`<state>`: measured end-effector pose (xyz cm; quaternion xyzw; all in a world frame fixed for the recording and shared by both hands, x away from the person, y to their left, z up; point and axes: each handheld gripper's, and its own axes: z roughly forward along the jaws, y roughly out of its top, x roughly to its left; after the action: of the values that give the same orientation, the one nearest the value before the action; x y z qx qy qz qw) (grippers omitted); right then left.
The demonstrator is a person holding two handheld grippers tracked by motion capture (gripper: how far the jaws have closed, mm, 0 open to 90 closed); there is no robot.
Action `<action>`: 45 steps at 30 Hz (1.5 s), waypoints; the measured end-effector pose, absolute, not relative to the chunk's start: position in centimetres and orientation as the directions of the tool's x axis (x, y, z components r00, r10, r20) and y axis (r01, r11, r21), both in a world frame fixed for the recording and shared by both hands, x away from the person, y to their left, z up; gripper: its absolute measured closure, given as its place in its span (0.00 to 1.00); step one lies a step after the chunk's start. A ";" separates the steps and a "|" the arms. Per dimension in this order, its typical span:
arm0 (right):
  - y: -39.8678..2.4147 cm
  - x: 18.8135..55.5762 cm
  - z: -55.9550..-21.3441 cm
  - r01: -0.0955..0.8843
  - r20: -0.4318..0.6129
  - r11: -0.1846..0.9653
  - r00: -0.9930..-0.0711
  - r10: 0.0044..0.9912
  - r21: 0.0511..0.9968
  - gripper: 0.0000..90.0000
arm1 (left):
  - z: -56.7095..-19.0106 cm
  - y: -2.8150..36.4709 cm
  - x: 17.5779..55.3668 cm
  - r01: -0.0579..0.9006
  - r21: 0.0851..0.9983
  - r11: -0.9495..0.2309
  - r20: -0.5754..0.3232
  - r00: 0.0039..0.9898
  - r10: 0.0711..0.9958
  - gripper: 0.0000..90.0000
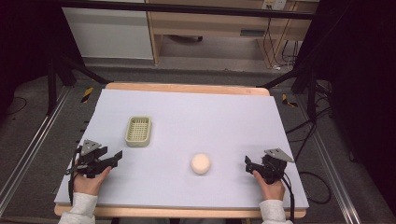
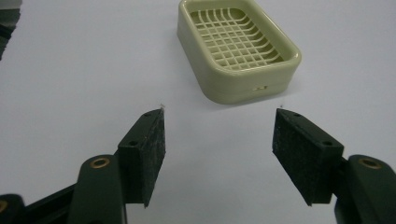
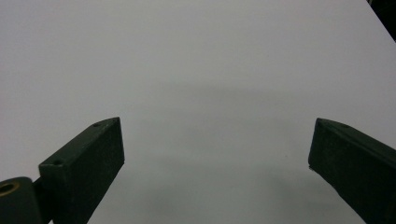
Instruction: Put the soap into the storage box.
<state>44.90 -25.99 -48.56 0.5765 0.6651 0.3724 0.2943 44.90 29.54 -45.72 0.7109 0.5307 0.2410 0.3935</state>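
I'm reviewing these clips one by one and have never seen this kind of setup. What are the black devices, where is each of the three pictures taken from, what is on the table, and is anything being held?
No robot here: a person at the near edge of the table holds a hand-operated tool with two black jaws in each hand. The high view looks down from above; the left gripper is at its left, the right gripper at its right. The other two pictures come from small cameras riding on the tools, looking forward between their own jaws.

On the pale surface lie a cream soap dish with a grid floor, which has nothing in it, and a round pale bar of soap, lying apart from the dish.

Nothing is held. In the left gripper view the jaws stand apart with bare table between them, the dish just ahead. In the right gripper view the jaws are wide open over bare table.
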 end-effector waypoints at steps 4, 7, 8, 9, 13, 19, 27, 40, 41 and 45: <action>-26.0 44.9 -48.6 0.550 0.039 0.061 -0.168 0.985 0.833 0.05 | -45.6 29.2 44.7 0.558 0.820 -0.129 -0.075 0.328 0.942 0.40; -25.9 45.0 -48.6 0.557 0.032 0.071 -0.173 0.984 0.827 0.05 | -45.5 28.8 44.6 0.551 0.823 -0.137 -0.069 0.335 0.940 0.39; -25.9 45.0 -48.6 0.557 0.032 0.071 -0.173 0.984 0.827 0.05 | -45.5 28.8 44.6 0.551 0.823 -0.137 -0.069 0.335 0.940 0.39; -25.8 45.0 -48.7 0.558 0.020 0.084 -0.177 0.984 0.826 0.05 | -45.5 28.7 44.6 0.553 0.821 -0.142 -0.069 0.341 0.937 0.39; -25.6 45.1 -48.7 0.565 0.010 0.097 -0.182 0.983 0.820 0.05 | -45.5 28.2 44.5 0.550 0.822 -0.150 -0.067 0.355 0.933 0.39; -25.7 45.1 -48.7 0.565 0.015 0.091 -0.179 0.984 0.820 0.05 | -45.5 27.5 44.4 0.548 0.818 -0.176 -0.056 0.379 0.924 0.38; -25.6 45.2 -48.7 0.576 0.015 0.088 -0.172 0.985 0.813 0.06 | -45.6 26.7 44.4 0.544 0.814 -0.204 -0.047 0.412 0.910 0.37; -25.6 45.3 -48.8 0.582 0.001 0.104 -0.178 0.984 0.807 0.06 | -45.7 24.8 44.2 0.531 0.806 -0.263 -0.040 0.493 0.869 0.36; -25.6 45.3 -48.8 0.582 0.001 0.104 -0.178 0.984 0.807 0.06 | -45.7 24.8 44.2 0.531 0.806 -0.263 -0.040 0.493 0.869 0.36; -25.6 45.3 -48.8 0.583 0.005 0.102 -0.179 0.984 0.806 0.06 | -45.7 24.2 44.2 0.526 0.806 -0.272 -0.039 0.506 0.862 0.36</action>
<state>45.29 -25.59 -48.78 0.5724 0.6843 0.3483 0.2878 44.16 24.22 -45.75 0.7697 0.4507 0.2093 0.4008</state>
